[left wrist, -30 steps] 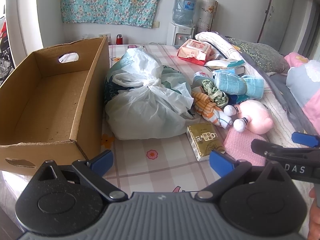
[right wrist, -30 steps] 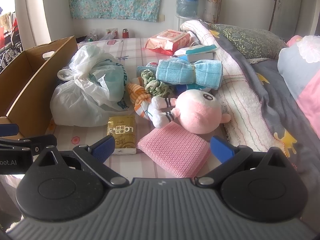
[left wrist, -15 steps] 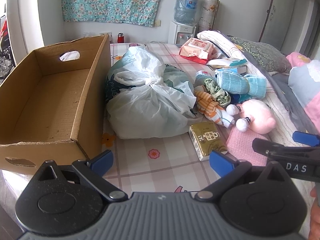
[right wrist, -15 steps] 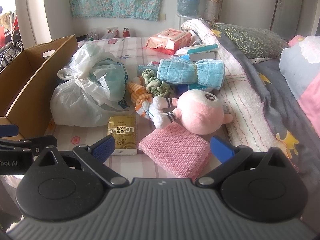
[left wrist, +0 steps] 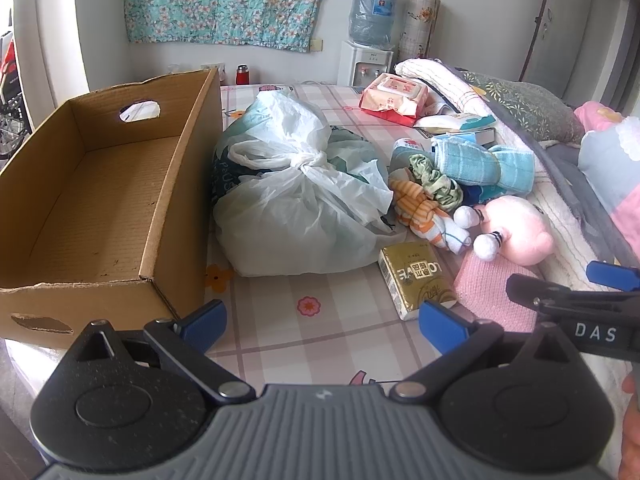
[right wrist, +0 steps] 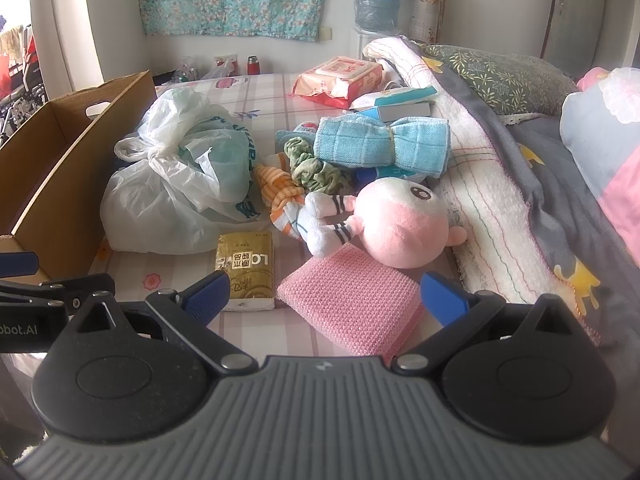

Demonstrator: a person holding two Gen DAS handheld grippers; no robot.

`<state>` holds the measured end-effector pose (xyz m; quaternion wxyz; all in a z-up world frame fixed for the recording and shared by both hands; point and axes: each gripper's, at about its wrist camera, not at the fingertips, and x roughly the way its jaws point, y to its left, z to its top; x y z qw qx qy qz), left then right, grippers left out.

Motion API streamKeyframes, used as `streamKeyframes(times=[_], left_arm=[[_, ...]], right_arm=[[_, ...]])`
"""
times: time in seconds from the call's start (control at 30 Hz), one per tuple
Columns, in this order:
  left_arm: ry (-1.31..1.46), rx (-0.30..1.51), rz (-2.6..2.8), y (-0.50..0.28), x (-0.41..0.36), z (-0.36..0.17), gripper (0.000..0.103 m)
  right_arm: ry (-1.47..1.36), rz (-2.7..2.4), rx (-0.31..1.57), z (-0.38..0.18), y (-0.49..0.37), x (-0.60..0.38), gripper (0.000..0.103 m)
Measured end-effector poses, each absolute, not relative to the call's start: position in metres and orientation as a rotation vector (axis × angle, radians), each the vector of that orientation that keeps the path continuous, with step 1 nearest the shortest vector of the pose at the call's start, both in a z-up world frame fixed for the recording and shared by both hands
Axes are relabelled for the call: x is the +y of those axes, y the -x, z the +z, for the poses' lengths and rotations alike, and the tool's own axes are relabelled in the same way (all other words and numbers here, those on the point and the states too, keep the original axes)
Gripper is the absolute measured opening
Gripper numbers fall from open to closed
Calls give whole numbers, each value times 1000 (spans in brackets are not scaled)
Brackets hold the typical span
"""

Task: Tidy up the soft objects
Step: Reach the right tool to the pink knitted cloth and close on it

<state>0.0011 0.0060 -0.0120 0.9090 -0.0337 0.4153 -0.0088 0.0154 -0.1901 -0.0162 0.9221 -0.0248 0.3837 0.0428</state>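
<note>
An empty cardboard box (left wrist: 100, 208) stands at the left of the bed. Beside it lies a tied white plastic bag (left wrist: 296, 208). Right of the bag are a gold tissue pack (right wrist: 245, 270), a pink knitted cloth (right wrist: 352, 304), a pink plush doll (right wrist: 400, 220), an orange striped soft toy (right wrist: 280, 192), a green scrunchie (right wrist: 316, 170) and a blue towel (right wrist: 380, 144). My left gripper (left wrist: 322, 320) is open and empty, low in front of the bag. My right gripper (right wrist: 324, 296) is open and empty, just short of the pink cloth.
A wet-wipes pack (right wrist: 340, 78) and small boxes (right wrist: 400, 108) lie further back. A folded white blanket (right wrist: 480, 184) and grey bedding (right wrist: 560, 184) rise on the right. A water dispenser (left wrist: 370, 40) stands at the far wall.
Both grippers have drifted slightly back and up, so the items sit a little lower in view. Nothing was taken hold of or moved.
</note>
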Motion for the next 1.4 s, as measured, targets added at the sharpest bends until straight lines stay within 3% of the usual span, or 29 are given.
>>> streamKeyframes(times=[0.3, 0.5, 0.63, 0.73, 0.8, 0.97, 1.07, 1.27, 1.4], left_arm=[[29, 786, -91, 11, -3, -15, 103], [-1, 767, -277, 8, -29, -27, 102], [-68, 731, -363, 3, -54, -35, 99], [-142, 743, -413, -5, -76, -46, 88], [-161, 774, -437, -11, -85, -55, 72], [-99, 869, -476, -18, -86, -75, 46], [-75, 914, -498, -21, -86, -82, 39], [-60, 954, -559, -19, -89, -85, 43], [-60, 972, -547, -20, -87, -83, 60]], right_arm=[[-4, 73, 785, -21, -16, -202, 102], [-200, 61, 745, -28, -9, -252, 102], [-286, 70, 734, -36, -12, -276, 94], [-292, 82, 751, -43, -22, -284, 80], [-295, 102, 764, -48, -33, -287, 72], [-316, 152, 814, -68, -66, -291, 54], [-349, 152, 862, -85, -79, -296, 49], [-433, 232, 936, -99, -66, -295, 48], [-470, 332, 992, -104, -56, -288, 48]])
